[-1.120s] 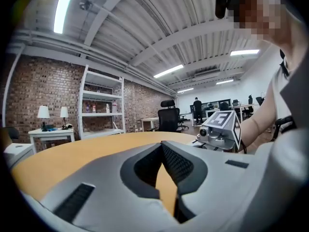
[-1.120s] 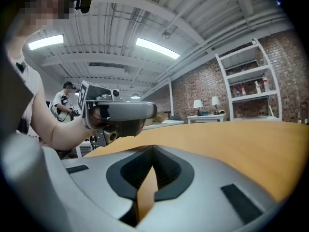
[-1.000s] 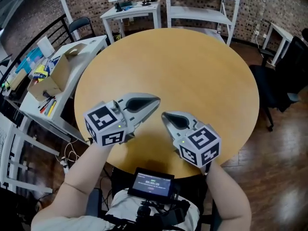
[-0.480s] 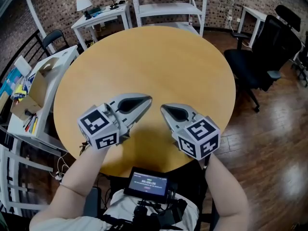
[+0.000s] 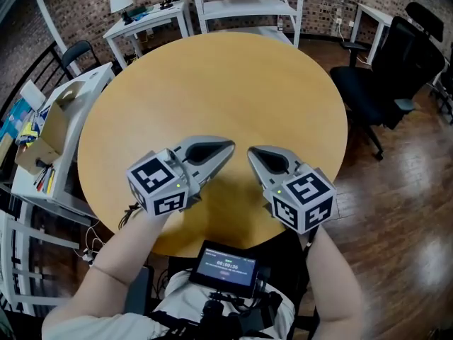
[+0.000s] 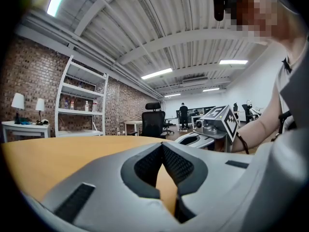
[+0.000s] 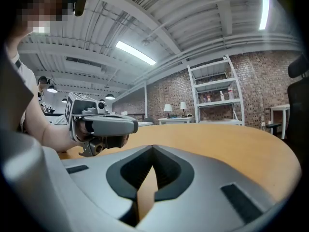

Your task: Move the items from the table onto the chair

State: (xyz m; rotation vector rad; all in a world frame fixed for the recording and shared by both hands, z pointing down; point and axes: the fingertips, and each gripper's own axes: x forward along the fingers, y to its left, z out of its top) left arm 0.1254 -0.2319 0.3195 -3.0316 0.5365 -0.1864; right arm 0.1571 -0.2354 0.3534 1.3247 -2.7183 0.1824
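The round wooden table [image 5: 212, 76] fills the middle of the head view, and no loose item shows on its top. My left gripper [image 5: 230, 146] hovers over the near edge, jaws shut with nothing between them; its own view shows the tips [image 6: 161, 145] meeting. My right gripper [image 5: 251, 151] is beside it, also shut and holding nothing, tips touching [image 7: 153, 147]. The two point toward each other and stay a small gap apart. A black office chair [image 5: 386, 76] stands on the floor at the table's right.
A white shelf unit [image 5: 248, 6] and a small white table with lamps [image 5: 145, 16] stand behind the table. On the left, a white desk holds a cardboard box [image 5: 53, 129]. A small screen [image 5: 226, 266] sits at the person's chest.
The head view has swung, so the table sits further left and the black chair shows more fully. Both grippers stay shut side by side and have drifted slightly right.
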